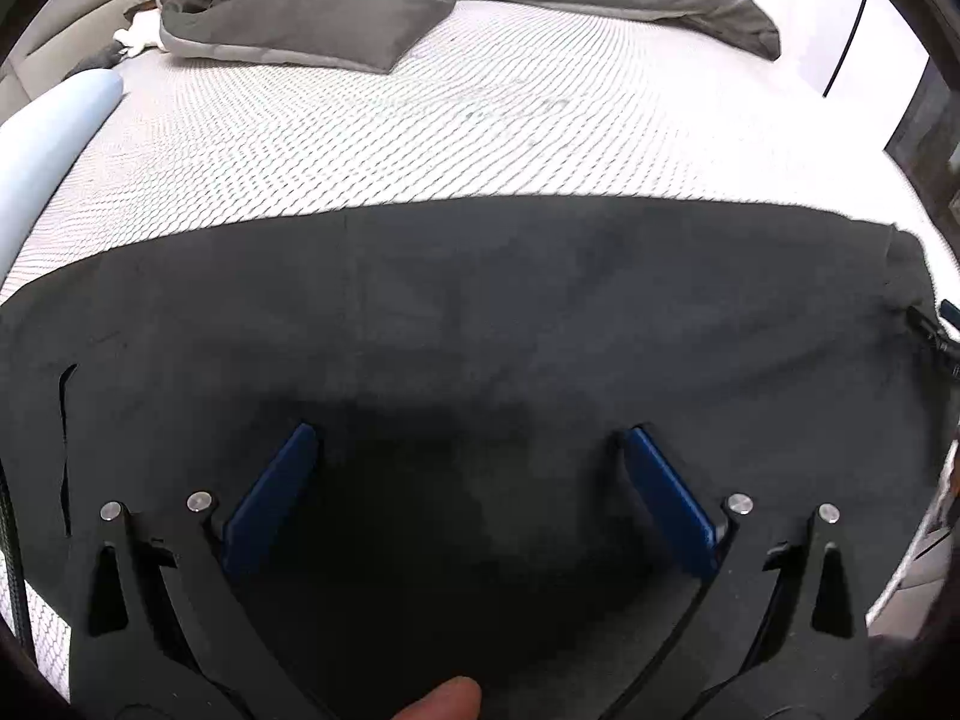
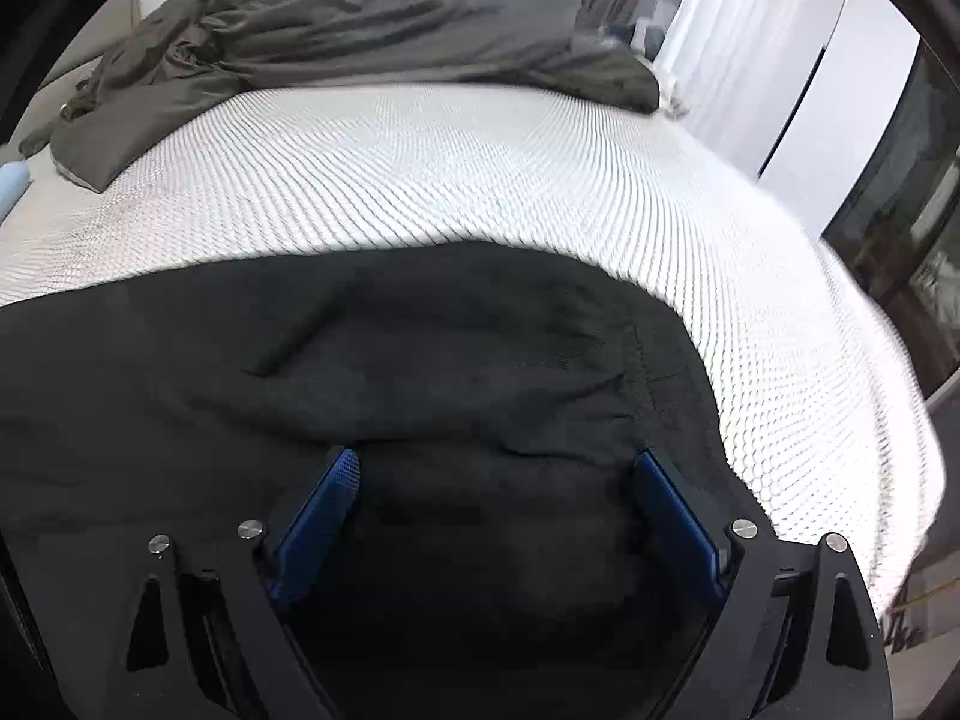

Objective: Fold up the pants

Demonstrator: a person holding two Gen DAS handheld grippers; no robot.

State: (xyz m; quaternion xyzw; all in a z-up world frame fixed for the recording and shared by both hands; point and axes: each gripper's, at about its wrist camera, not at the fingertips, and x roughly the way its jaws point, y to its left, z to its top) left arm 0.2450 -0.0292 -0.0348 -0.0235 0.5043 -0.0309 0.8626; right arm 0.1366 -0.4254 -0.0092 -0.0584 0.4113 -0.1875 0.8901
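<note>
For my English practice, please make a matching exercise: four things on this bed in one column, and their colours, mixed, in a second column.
Things:
1. pants
2. duvet
3. mattress
4. roll

Colours:
a. white with a dotted pattern
b. pale blue
c. black
d. olive grey

Pairs: 1-c, 2-d, 3-a, 4-b

Black pants on a white bed patterned with fine dark dotted wavy lines. Olive-grey duvet with a paler grey edge. Pale blue roll at left. Black tongs with blue pads; same on the other tongs.
</note>
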